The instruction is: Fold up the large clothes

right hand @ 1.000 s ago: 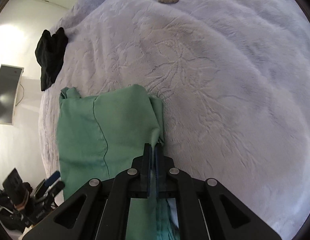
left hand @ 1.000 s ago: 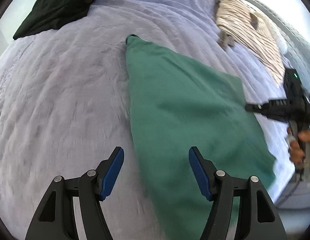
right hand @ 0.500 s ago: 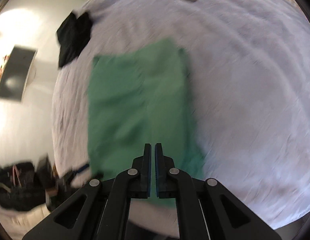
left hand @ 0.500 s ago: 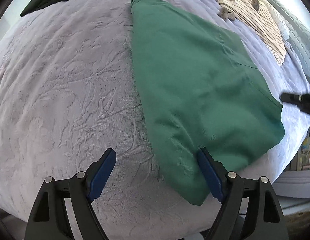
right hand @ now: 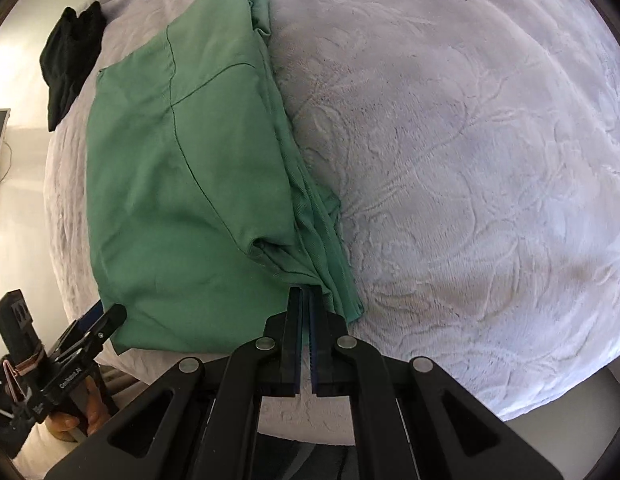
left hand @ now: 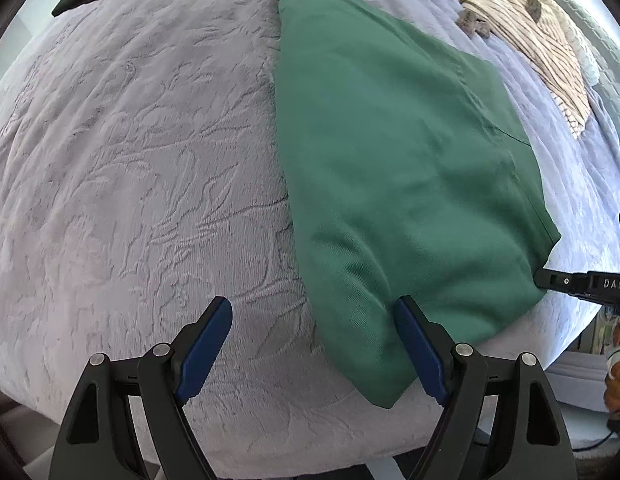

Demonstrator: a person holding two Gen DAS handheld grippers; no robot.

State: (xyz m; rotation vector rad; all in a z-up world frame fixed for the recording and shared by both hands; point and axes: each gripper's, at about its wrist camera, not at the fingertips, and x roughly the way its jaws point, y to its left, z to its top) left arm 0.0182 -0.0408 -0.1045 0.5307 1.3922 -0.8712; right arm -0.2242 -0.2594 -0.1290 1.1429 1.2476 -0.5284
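Released since earlier, green garment (left hand: 394,160) lies flat; left claw (left hand: 312,344) apart, "DAS"-marked right claw (right hand: 305,300) together, empty.

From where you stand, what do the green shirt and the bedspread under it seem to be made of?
The green shirt looks like soft matte cotton knit: it drapes limp, shows fine ribbing and stitched seams, with no shine. The bedspread looks like plush pale lavender fleece or velvet, probably synthetic: a short nap with a pressed-in leafy pattern. Fibre content can't be confirmed by sight.
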